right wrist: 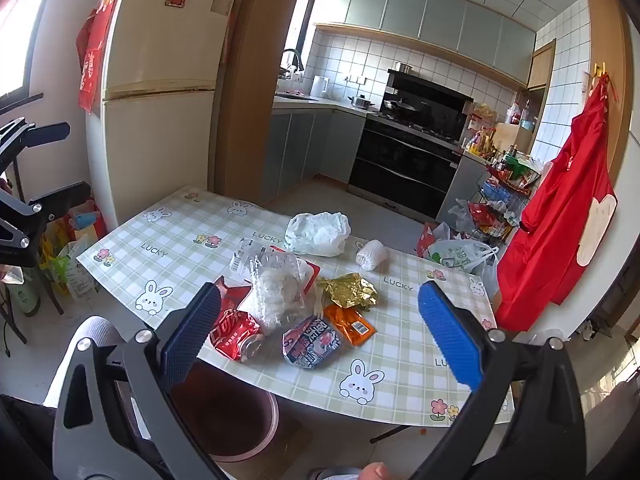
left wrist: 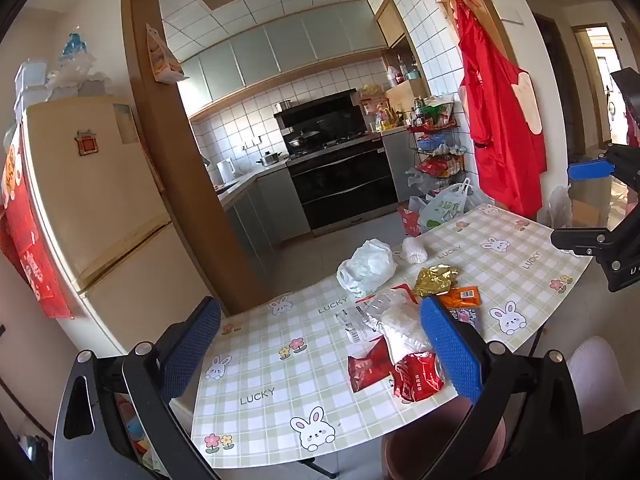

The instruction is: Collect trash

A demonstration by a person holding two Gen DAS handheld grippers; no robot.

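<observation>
Trash lies on the checked bunny tablecloth (right wrist: 400, 364): a crushed red can (right wrist: 236, 338), a clear crinkled plastic pack (right wrist: 278, 292), a gold foil wrapper (right wrist: 352, 290), an orange wrapper (right wrist: 350, 326), a printed snack packet (right wrist: 312, 342), a white plastic bag (right wrist: 318, 234) and a white foam net (right wrist: 371, 255). My right gripper (right wrist: 320, 332) is open and empty above the table's near edge. My left gripper (left wrist: 320, 352) is open and empty above the table (left wrist: 256, 364), with the red can (left wrist: 418, 376), a red wrapper (left wrist: 368, 366) and the clear pack (left wrist: 400, 320) between its fingers.
A brown round bin (right wrist: 224, 412) stands on the floor under the table's near edge, below my right gripper. A fridge (right wrist: 160, 92) stands far left. A kitchen with an oven (right wrist: 404, 168) lies beyond. A red apron (right wrist: 560, 220) hangs right. Bags (right wrist: 460, 254) sit on the floor.
</observation>
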